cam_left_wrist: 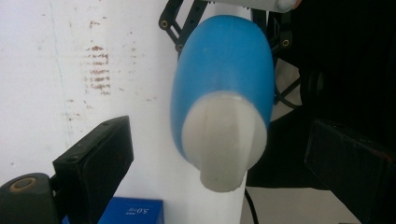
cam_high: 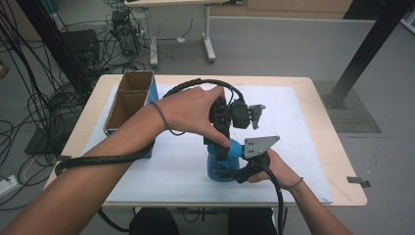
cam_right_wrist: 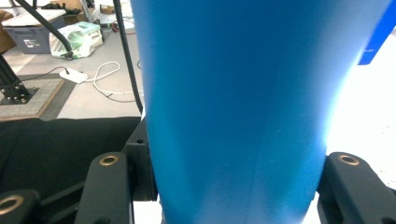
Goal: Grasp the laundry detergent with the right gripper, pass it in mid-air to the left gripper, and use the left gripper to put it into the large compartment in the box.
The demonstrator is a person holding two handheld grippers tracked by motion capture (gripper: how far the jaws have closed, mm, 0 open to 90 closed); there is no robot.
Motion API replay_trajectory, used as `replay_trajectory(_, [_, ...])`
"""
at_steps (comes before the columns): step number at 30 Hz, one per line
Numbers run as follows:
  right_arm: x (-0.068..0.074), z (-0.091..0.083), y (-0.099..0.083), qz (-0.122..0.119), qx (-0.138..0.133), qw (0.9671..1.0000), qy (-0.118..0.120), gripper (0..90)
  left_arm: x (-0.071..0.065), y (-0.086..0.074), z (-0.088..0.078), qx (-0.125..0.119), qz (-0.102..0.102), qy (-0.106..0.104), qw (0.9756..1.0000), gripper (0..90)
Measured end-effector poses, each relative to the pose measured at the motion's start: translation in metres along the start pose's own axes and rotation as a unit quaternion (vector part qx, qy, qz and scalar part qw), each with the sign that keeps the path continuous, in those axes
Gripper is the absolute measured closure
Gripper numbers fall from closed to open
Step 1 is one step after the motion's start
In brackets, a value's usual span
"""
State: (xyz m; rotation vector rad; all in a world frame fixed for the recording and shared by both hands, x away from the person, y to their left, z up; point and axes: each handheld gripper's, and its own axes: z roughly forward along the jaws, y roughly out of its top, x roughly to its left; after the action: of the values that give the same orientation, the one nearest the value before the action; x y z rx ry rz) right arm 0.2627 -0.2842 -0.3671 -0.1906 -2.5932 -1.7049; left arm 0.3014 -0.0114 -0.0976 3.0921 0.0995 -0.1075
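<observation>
We see the blue bottle standing upright on the white mat, near the table's front edge. The right gripper clamps the bottle's body between both jaws. The left gripper hangs above with jaws spread wide either side of the white cap, not touching it.

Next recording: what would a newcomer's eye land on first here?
The blue bottle standing near the front of the white mat, clamped low on its body by the right gripper. Above it, the left gripper points down with open jaws either side of the bottle's white cap. A cardboard box sits at the table's left.
</observation>
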Motion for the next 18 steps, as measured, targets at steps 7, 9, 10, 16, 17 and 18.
replay_trajectory(7, [-0.0002,-0.0007,-0.0003,0.001,-0.001,1.0000,-0.001,42.3,-0.0003,-0.0012,0.0009,-0.003,-0.001,0.005,1.0000,8.5])
replay_trajectory(9, [0.0000,-0.0008,-0.0003,0.001,-0.002,1.0000,-0.001,42.2,0.0003,-0.0008,0.0006,-0.002,-0.001,0.003,1.0000,8.5])
replay_trajectory(10, [0.0003,-0.0008,-0.0003,0.001,-0.002,1.0000,-0.002,42.2,0.0007,-0.0004,0.0001,-0.001,-0.001,0.002,1.0000,8.5])
replay_trajectory(16, [0.0011,-0.0011,-0.0001,0.002,0.000,1.0000,-0.002,42.2,0.0012,-0.0013,-0.0008,-0.001,-0.004,0.000,1.0000,8.4])
replay_trajectory(17, [0.0013,-0.0012,-0.0001,0.002,0.000,1.0000,-0.002,42.2,0.0012,-0.0015,-0.0009,-0.001,-0.005,0.000,1.0000,8.5])
replay_trajectory(18, [0.0014,-0.0013,-0.0002,0.002,0.000,1.0000,-0.003,42.2,0.0011,-0.0018,-0.0011,-0.001,-0.006,0.000,1.0000,8.5])
